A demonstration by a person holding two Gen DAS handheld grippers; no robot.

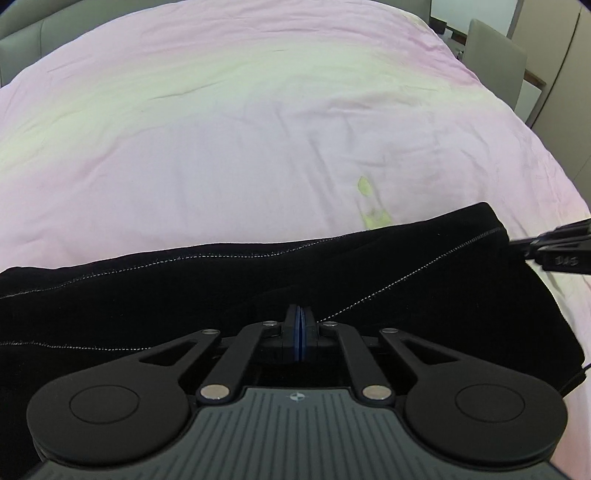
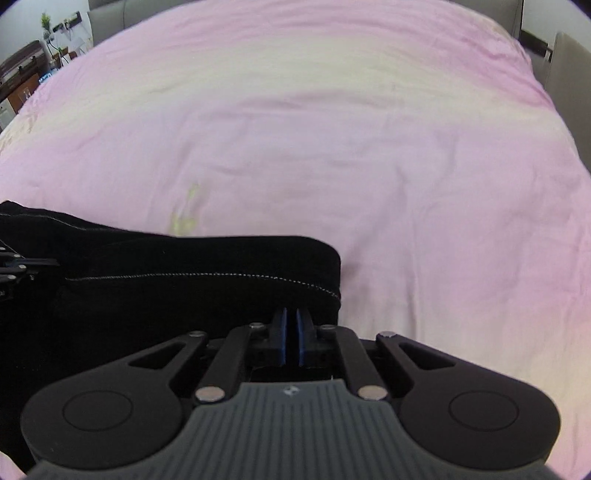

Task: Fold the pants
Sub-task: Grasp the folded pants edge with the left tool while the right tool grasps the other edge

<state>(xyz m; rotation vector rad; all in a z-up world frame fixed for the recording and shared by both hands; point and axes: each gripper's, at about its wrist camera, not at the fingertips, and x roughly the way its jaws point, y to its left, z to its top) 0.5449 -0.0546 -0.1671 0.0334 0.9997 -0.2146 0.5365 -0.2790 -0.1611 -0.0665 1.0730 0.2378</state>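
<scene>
Black pants [image 1: 221, 291] with pale stitching lie on a pink bed sheet [image 1: 221, 129], stretched across the near part of the left wrist view. My left gripper [image 1: 300, 312] is shut, its blue pads pressed together over the pants' near edge; what they pinch is hidden in the dark. In the right wrist view the pants [image 2: 184, 266] fill the lower left, ending at a rounded corner. My right gripper [image 2: 291, 317] has its pads close together with a narrow gap, over the pants' edge near that corner. The right gripper also shows in the left wrist view [image 1: 554, 247].
The pink sheet [image 2: 369, 147] covers the whole bed, with a small yellow-green mark [image 1: 369, 206] just beyond the pants. A grey headboard [image 1: 37, 33] is at the far side, a grey chair [image 1: 495, 62] at the right, and furniture [image 2: 26, 70] at the far left.
</scene>
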